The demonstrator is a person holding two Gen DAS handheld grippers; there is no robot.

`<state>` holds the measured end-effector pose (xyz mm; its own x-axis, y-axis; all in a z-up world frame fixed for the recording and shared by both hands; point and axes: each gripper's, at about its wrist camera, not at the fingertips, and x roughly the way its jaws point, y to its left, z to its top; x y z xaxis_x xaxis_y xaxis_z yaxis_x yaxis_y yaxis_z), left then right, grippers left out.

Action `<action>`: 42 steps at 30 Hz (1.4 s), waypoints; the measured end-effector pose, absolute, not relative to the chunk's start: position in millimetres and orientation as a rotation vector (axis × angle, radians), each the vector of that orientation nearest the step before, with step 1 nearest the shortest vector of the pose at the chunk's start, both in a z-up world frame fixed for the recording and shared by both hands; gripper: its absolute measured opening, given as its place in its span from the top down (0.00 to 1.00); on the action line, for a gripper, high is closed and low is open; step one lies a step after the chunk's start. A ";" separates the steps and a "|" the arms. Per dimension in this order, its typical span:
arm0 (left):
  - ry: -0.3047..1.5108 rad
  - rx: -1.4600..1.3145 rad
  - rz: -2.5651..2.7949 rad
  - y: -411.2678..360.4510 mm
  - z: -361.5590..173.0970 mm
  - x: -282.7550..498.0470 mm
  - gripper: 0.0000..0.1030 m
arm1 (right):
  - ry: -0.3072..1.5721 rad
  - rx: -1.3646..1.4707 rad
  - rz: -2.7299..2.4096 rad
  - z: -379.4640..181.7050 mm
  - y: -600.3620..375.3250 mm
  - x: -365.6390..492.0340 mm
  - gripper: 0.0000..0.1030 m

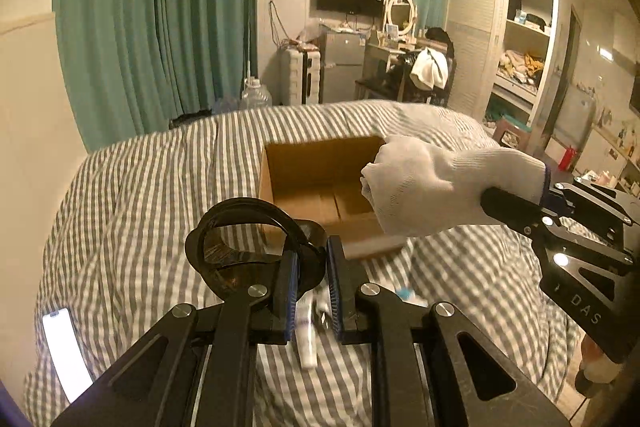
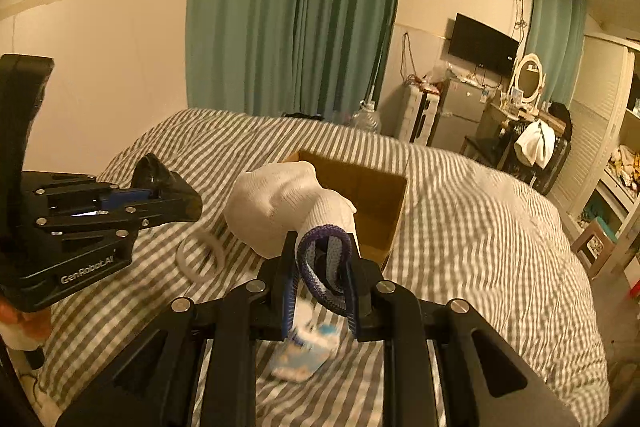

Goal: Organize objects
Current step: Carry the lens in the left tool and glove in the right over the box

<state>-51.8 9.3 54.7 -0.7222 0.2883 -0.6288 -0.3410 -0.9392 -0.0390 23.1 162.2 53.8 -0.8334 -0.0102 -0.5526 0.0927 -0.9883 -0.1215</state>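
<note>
Indoors, striped bed [image 1: 160, 187], box [image 1: 320, 179], left gripper [image 1: 312, 283] clamping goggles [image 1: 248, 243], right gripper [image 2: 320, 279] clamping glove [image 2: 280, 207]

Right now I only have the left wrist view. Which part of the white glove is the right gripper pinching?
Observer: The right gripper is shut on the white glove at its blue-edged cuff, which sits looped between the jaws.
Operator: Is anything on the bed hidden from me behind the goggles?
Observer: Yes, a white ring lies on the striped bedding, to the left of the glove.
Operator: And what is beneath the right gripper?
Observer: A blue-and-white packet lies on the bedding there, too blurred to read.
</note>
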 end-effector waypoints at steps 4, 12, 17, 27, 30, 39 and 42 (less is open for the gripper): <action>0.134 -0.918 2.645 16.3 65.6 -81.6 0.87 | 0.229 0.861 -2.954 67.6 170.2 -9.1 0.82; 0.161 -0.922 2.636 36.2 65.4 -153.5 0.87 | 0.281 0.883 -2.984 75.0 182.9 -86.1 0.82; 0.226 -0.942 2.618 55.1 47.8 -189.0 0.87 | 0.267 0.944 -2.978 59.1 195.7 -136.4 0.82; 0.309 -1.066 2.590 83.0 -17.6 -248.3 0.87 | 0.220 1.141 -2.897 -13.2 222.0 -220.9 0.82; 0.309 -1.109 2.572 90.0 -36.8 -258.1 0.87 | 0.225 1.186 -2.873 -32.5 226.3 -232.9 0.82; 0.332 -1.153 2.530 98.8 -69.9 -264.6 0.87 | 0.236 1.276 -2.808 -67.5 224.6 -237.5 0.82; 0.327 -1.158 2.502 99.3 -74.4 -260.2 0.87 | 0.218 1.301 -2.792 -73.0 223.1 -234.0 0.82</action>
